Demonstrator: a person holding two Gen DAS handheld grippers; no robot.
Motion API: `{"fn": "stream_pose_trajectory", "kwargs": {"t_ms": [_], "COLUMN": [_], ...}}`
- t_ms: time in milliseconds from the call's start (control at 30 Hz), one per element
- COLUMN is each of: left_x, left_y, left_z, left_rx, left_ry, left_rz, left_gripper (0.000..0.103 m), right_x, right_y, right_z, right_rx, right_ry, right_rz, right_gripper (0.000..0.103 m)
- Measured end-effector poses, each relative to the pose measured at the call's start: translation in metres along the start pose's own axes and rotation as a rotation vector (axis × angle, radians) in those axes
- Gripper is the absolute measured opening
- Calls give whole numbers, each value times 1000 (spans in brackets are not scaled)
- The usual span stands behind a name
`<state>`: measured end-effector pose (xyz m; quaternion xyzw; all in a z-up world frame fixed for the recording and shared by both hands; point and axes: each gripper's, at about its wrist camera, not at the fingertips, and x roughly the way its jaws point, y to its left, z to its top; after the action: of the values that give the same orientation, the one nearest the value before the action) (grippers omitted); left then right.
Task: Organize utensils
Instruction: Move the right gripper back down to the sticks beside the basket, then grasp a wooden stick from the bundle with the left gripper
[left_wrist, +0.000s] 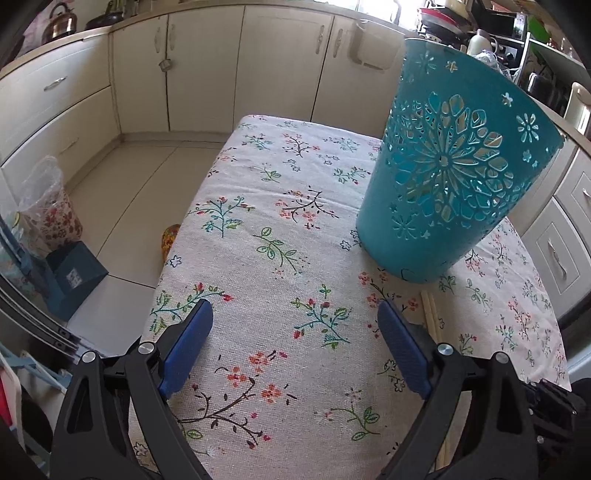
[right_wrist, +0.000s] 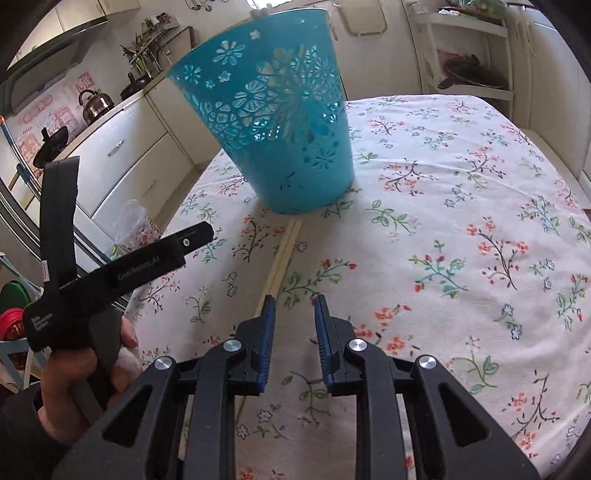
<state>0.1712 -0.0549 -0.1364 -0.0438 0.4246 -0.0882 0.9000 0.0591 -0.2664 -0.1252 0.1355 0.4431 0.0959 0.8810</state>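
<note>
The chopsticks (right_wrist: 282, 258) lie on the counter (right_wrist: 461, 184), running from the blue basket (right_wrist: 280, 122) toward the right gripper (right_wrist: 293, 308), at eleven o'clock of its narrow, seemingly empty jaws. The left gripper (left_wrist: 295, 314) gapes wide, chopsticks at three o'clock.

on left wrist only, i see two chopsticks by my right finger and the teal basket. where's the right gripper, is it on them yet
Observer: Not yet. The right gripper is narrowly open, with only tablecloth showing between its pads.
Operator: are the chopsticks lined up in its gap
Observer: No. The chopsticks pass behind its left finger, outside the gap; their far ends stop near the base of the teal basket.
Operator: anything crowding it
Observer: The left gripper, wide open and held in a hand, sits to its left, off to the side of the chopsticks.
</note>
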Motion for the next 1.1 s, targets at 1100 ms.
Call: {"fn": "stream_pose_trajectory", "kwargs": {"t_ms": [1100], "left_x": [4], "left_y": [-11], "left_z": [0], "left_rx": [64], "left_ry": [8], "left_rz": [-14], "left_gripper": [87], "right_x": [12], "right_y": [-10], "right_z": [10], "right_rx": [-156], "right_ry": [35], "right_rz": [-132], "right_gripper": [9]}}
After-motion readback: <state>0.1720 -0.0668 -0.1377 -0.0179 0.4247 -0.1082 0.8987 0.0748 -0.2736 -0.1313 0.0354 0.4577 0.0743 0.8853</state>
